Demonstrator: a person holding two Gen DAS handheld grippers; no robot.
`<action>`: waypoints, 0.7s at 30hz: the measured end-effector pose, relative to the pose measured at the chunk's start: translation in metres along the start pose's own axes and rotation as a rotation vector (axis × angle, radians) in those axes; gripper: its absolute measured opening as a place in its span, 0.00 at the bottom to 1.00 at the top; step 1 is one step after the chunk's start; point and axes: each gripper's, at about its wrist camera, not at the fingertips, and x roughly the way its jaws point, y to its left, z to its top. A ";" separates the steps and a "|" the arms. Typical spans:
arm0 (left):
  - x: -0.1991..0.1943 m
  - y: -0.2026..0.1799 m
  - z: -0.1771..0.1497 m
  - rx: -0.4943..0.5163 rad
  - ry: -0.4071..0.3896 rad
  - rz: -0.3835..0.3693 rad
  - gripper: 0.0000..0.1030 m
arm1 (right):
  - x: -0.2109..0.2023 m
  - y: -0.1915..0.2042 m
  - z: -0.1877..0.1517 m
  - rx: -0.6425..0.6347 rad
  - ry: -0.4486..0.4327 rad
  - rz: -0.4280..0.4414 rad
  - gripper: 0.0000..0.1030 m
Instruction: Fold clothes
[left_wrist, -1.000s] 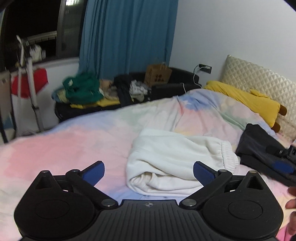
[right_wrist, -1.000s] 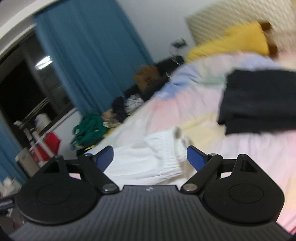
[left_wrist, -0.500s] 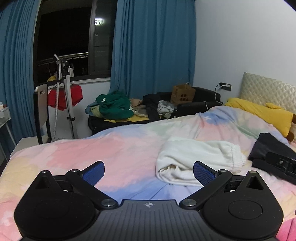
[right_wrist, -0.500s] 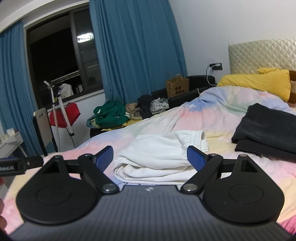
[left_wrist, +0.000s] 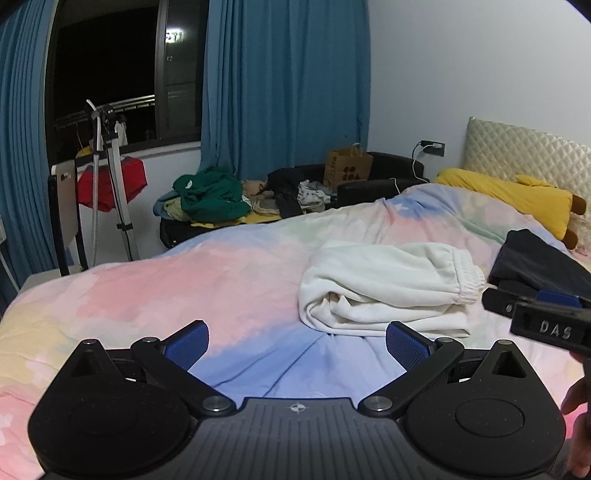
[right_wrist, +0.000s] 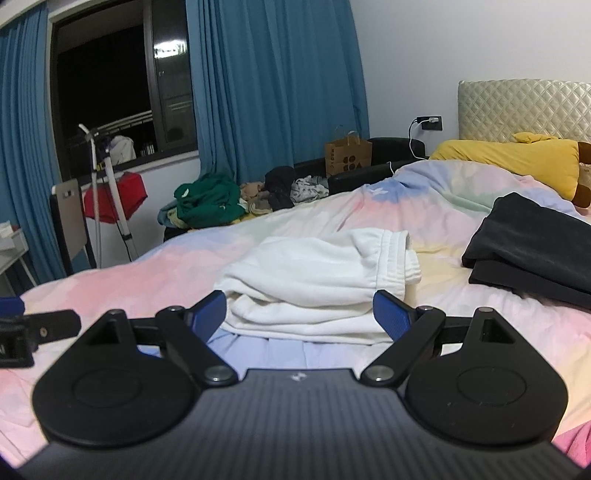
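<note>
Both my grippers hang with jaws spread wide and nothing in them: the left gripper (left_wrist: 297, 341) hangs over bare duvet (left_wrist: 155, 291), with the white pants (left_wrist: 388, 286) ahead and to its right, and the right gripper (right_wrist: 300, 312) points straight at the same pants (right_wrist: 317, 280), close to their near edge. The pants lie in a loose, layered bundle in the middle of the bed, waistband toward the headboard, with a flat-folded dark garment (right_wrist: 532, 247) near it to the right. The bundle looks folded, if untidily, so I can't tell whether it is finished or needs another pass. If I do pinch it, the soft stacked layers could let me catch only the top one and drag the fold open, or snag the duvet beneath. Its thick fleece may also spring back and slump.
</note>
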 end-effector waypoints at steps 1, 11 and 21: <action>0.002 0.000 -0.001 0.001 0.004 -0.002 1.00 | 0.000 0.001 -0.002 -0.004 0.000 -0.004 0.85; 0.014 0.001 -0.012 -0.001 0.037 -0.001 1.00 | -0.006 0.005 -0.013 -0.029 -0.040 -0.017 0.85; 0.015 0.007 -0.014 -0.014 0.032 0.029 1.00 | -0.001 -0.001 -0.014 0.009 -0.012 -0.020 0.85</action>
